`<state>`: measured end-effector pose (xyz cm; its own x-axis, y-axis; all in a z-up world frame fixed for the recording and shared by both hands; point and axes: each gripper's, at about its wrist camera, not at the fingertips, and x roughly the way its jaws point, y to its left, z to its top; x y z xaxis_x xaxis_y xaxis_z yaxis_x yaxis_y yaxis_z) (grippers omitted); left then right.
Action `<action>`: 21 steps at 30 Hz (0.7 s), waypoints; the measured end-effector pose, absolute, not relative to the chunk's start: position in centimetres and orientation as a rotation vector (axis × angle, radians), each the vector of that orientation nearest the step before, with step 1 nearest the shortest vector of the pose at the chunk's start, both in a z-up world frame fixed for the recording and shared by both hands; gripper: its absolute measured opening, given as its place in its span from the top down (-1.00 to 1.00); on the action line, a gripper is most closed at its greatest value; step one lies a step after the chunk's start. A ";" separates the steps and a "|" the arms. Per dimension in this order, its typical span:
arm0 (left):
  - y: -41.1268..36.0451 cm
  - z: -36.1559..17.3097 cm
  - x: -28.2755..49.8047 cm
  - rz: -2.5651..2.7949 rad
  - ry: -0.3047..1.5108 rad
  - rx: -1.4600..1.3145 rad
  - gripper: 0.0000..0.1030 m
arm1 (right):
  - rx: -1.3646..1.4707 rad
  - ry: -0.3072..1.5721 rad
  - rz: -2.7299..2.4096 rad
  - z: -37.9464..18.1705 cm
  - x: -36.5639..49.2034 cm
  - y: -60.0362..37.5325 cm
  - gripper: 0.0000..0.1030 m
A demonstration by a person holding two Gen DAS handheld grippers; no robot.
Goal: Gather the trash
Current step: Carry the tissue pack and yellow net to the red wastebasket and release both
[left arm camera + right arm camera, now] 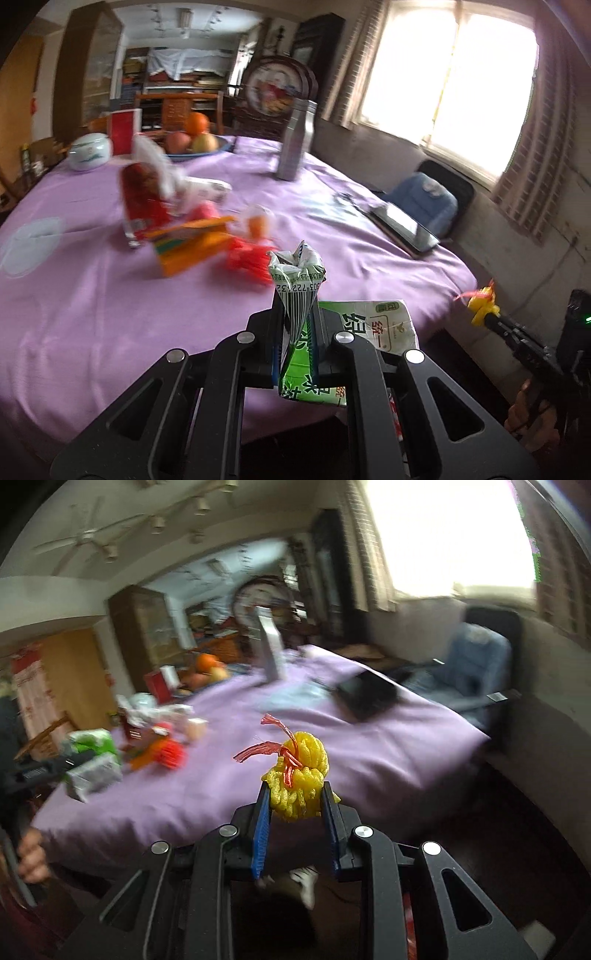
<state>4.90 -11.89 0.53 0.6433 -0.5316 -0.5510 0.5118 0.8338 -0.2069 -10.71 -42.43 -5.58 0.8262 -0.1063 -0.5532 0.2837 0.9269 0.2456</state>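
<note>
Our left claw [297,314] is clamped on a crushed green carton [299,295], light and yielding, while our right claw [297,805] pinches a soft yellow foam net [299,775], both held near the purple surface's [92,314] six o'clock edge.

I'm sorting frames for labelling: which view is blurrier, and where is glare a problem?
Right wrist view: heavier smear across the purple tablecloth and room; only the yellow foam net in the right gripper is sharp. Left wrist view: the crushed green drink carton is crisp, table litter soft. The window blows out in both.
</note>
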 end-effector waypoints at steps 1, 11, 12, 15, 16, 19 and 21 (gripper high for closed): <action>-13.0 0.3 4.6 -0.614 0.644 -0.019 0.76 | 0.349 0.586 -0.243 -6.8 -11.6 -43.8 0.49; -22.9 -2.0 3.3 -0.780 0.736 0.094 0.76 | 0.548 0.831 -0.434 -20.6 -14.7 -52.7 0.48; -23.6 -2.2 3.2 -0.793 0.744 0.100 0.76 | 0.555 0.859 -0.440 -22.0 -14.4 -53.2 0.45; -26.7 -2.8 2.4 -0.847 0.765 0.142 0.76 | 0.538 0.940 -0.480 -24.9 -13.5 -54.4 0.26; -27.9 -3.0 2.0 -0.865 0.768 0.163 0.76 | 0.551 0.942 -0.498 -25.5 -13.7 -54.8 0.10; -30.9 -3.8 1.1 -0.919 0.783 0.216 0.76 | 0.592 0.916 -0.498 -25.9 -14.5 -55.7 0.05; -32.4 -4.3 0.6 -0.953 0.794 0.240 0.76 | 0.605 0.895 -0.503 -25.8 -15.2 -56.3 0.03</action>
